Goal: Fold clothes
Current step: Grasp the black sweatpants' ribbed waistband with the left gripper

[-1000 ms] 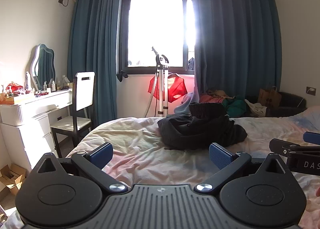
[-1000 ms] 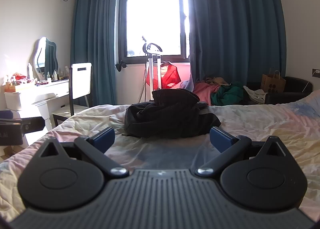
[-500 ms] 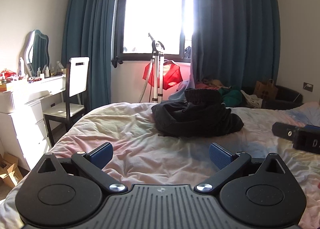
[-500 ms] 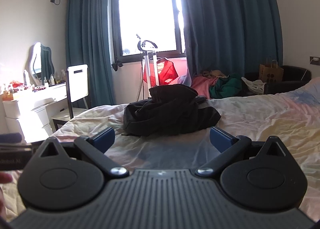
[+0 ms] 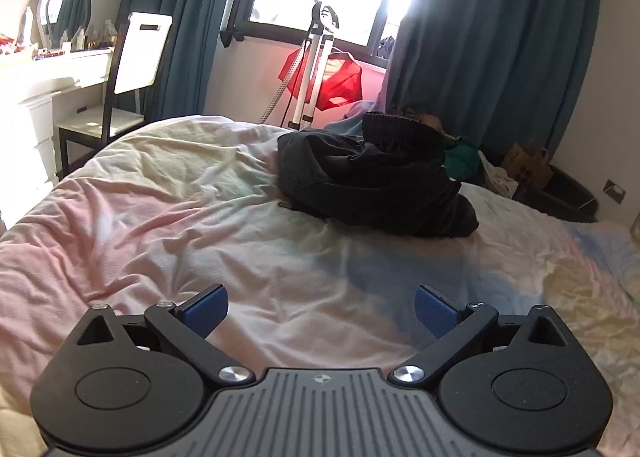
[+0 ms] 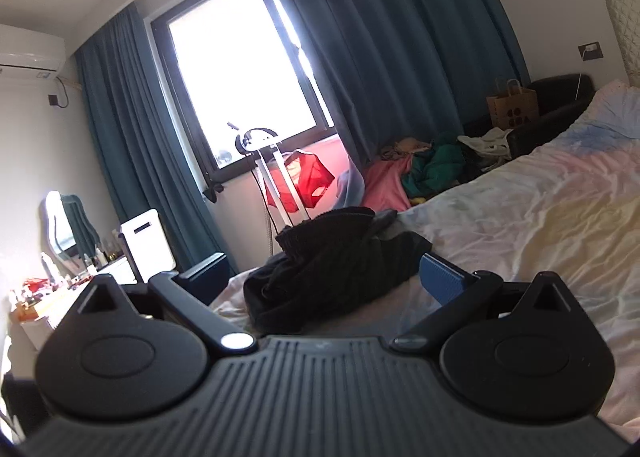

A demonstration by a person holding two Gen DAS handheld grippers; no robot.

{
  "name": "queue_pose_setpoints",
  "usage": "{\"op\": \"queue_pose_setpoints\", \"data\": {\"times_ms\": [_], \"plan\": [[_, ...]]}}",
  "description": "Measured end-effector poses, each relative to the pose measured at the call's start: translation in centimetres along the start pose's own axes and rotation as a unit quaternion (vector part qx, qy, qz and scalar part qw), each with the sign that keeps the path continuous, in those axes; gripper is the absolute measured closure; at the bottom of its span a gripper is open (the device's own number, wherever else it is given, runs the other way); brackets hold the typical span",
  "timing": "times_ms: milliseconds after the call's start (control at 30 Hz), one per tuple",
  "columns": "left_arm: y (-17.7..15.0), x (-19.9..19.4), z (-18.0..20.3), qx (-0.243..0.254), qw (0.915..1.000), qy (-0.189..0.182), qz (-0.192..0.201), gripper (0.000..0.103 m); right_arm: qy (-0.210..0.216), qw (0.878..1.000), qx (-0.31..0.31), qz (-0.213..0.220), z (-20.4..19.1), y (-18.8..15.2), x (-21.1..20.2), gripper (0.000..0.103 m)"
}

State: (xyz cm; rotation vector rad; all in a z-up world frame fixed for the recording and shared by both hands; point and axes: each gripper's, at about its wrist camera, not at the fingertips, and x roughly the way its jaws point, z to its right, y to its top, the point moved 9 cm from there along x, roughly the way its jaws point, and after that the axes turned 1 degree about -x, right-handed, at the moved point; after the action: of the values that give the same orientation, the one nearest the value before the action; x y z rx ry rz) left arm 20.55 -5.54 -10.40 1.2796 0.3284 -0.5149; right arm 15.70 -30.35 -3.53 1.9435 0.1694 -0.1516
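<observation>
While both tools hang over the bed, the scene reads so:
Clothes: a crumpled black garment pile (image 5: pixel 376 181) lies on the bed (image 5: pixel 168 217) toward the window side
Left gripper (image 5: pixel 320 311): jaws spread wide, nothing between the blue pads (image 5: pixel 204 307); the pile sits well ahead of them, slightly right of centre
Right gripper (image 6: pixel 320 273): jaws apart and empty; the pile (image 6: pixel 332 261) shows in the gap just beyond the fingertips, and whether they touch it I cannot tell
Change: half a second ago both views were level; now the left looks down onto the sheet and the right is rolled and closer to the pile
Textures: rumpled pastel sheet, ribbed knit on top of the pile, smooth dark cloth beneath
Background: teal curtains (image 6: pixel 400 57), red garment (image 5: pixel 336 85) on a stand
</observation>
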Motion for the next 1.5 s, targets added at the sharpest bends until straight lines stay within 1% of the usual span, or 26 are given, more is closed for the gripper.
{"op": "queue_pose_setpoints", "data": {"times_ms": [67, 167, 267, 300, 367, 433, 500, 533, 600, 633, 667, 700, 733, 767, 833, 867, 933, 1000, 1100, 1233, 1300, 1433, 1500], "plan": [[2.5, 3.0, 2.6, 0.003, 0.9999, -0.010, 0.003, 0.002, 0.006, 1.000, -0.015, -0.012, 0.3, -0.6, 0.1, 0.000], [6.7, 9.4, 5.7, -0.001, 1.0000, -0.004, 0.008, 0.002, 0.013, 1.000, -0.021, -0.016, 0.8, -1.3, 0.6, 0.000], [11.9, 16.7, 7.9, -0.008, 0.9991, 0.019, 0.036, 0.002, 0.003, 1.000, -0.019, -0.017, 2.5, -2.7, 2.1, 0.000], [13.5, 18.8, 8.0, -0.028, 0.9985, 0.026, 0.039, 0.002, -0.004, 0.999, -0.022, -0.023, 3.2, -3.3, 3.0, 0.000], [16.6, 22.7, 7.9, -0.090, 0.9952, 0.016, 0.035, 0.002, -0.019, 0.999, -0.030, -0.038, 4.5, -4.7, 5.0, 0.000], [19.1, 26.4, 7.7, -0.132, 0.9907, 0.018, 0.029, 0.002, -0.035, 0.997, -0.037, -0.053, 5.9, -6.0, 6.9, 0.000], [20.5, 29.8, 7.8, -0.137, 0.9896, 0.043, 0.007, 0.002, -0.038, 0.996, -0.028, -0.069, 7.1, -7.3, 8.7, 0.000], [20.7, 31.7, 7.8, -0.131, 0.9895, 0.059, -0.015, 0.002, -0.036, 0.996, -0.018, -0.076, 7.6, -7.9, 9.3, 0.000], [20.3, 35.0, 7.8, -0.107, 0.9863, 0.102, -0.073, 0.013, -0.034, 0.995, -0.003, -0.091, 8.4, -9.1, 10.6, 0.000], [20.0, 36.4, 7.8, -0.096, 0.9828, 0.121, -0.101, 0.032, -0.032, 0.995, 0.000, -0.096, 8.6, -9.6, 11.1, 0.000], [19.6, 37.4, 7.7, -0.094, 0.9803, 0.127, -0.119, 0.046, -0.032, 0.994, 0.001, -0.101, 8.8, -10.0, 11.6, 0.000], [19.5, 37.9, 7.7, -0.099, 0.9800, 0.121, -0.123, 0.050, -0.035, 0.994, -0.002, -0.105, 8.9, -10.4, 12.0, 0.000], [19.4, 37.9, 7.6, -0.101, 0.9804, 0.119, -0.119, 0.054, -0.039, 0.993, -0.009, -0.107, 9.0, -10.7, 12.3, 0.000], [19.4, 37.5, 7.8, -0.095, 0.9819, 0.119, -0.112, 0.063, -0.043, 0.994, -0.015, -0.104, 9.1, -10.8, 12.3, 0.000], [19.4, 36.1, 8.3, -0.072, 0.9857, 0.118, -0.096, 0.073, -0.047, 0.994, -0.024, -0.097, 9.1, -10.7, 12.3, 0.000], [19.5, 34.9, 8.8, -0.056, 0.9882, 0.117, -0.081, 0.078, -0.048, 0.994, -0.028, -0.092, 9.1, -10.5, 12.3, 0.000], [20.1, 31.3, 10.2, -0.009, 0.9928, 0.114, -0.036, 0.080, -0.049, 0.995, -0.036, -0.077, 9.0, -10.0, 11.9, 0.000], [20.5, 27.0, 11.6, 0.039, 0.9932, 0.110, 0.008, 0.083, -0.046, 0.996, -0.046, -0.061, 8.5, -9.4, 11.2, 0.000], [20.4, 20.5, 12.8, 0.079, 0.9922, 0.084, 0.047, 0.085, -0.041, 0.997, -0.050, -0.040, 7.8, -8.3, 10.0, 0.000], [18.7, 12.3, 11.8, 0.088, 0.9918, 0.064, 0.066, 0.087, -0.028, 0.998, -0.060, -0.008, 6.4, -6.4, 7.5, 0.000], [17.6, 8.2, 10.6, 0.093, 0.9908, 0.058, 0.079, 0.087, -0.020, 0.997, -0.068, 0.013, 5.6, -5.5, 5.9, 0.000], [13.6, 0.8, 5.7, 0.077, 0.9925, 0.039, 0.086, 0.087, -0.003, 0.996, -0.085, 0.041, 3.8, -4.1, 2.6, 0.000], [10.9, -1.7, 2.7, 0.065, 0.9941, 0.042, 0.075, 0.087, 0.001, 0.995, -0.088, 0.048, 2.9, -3.7, 1.4, 0.000]]}}
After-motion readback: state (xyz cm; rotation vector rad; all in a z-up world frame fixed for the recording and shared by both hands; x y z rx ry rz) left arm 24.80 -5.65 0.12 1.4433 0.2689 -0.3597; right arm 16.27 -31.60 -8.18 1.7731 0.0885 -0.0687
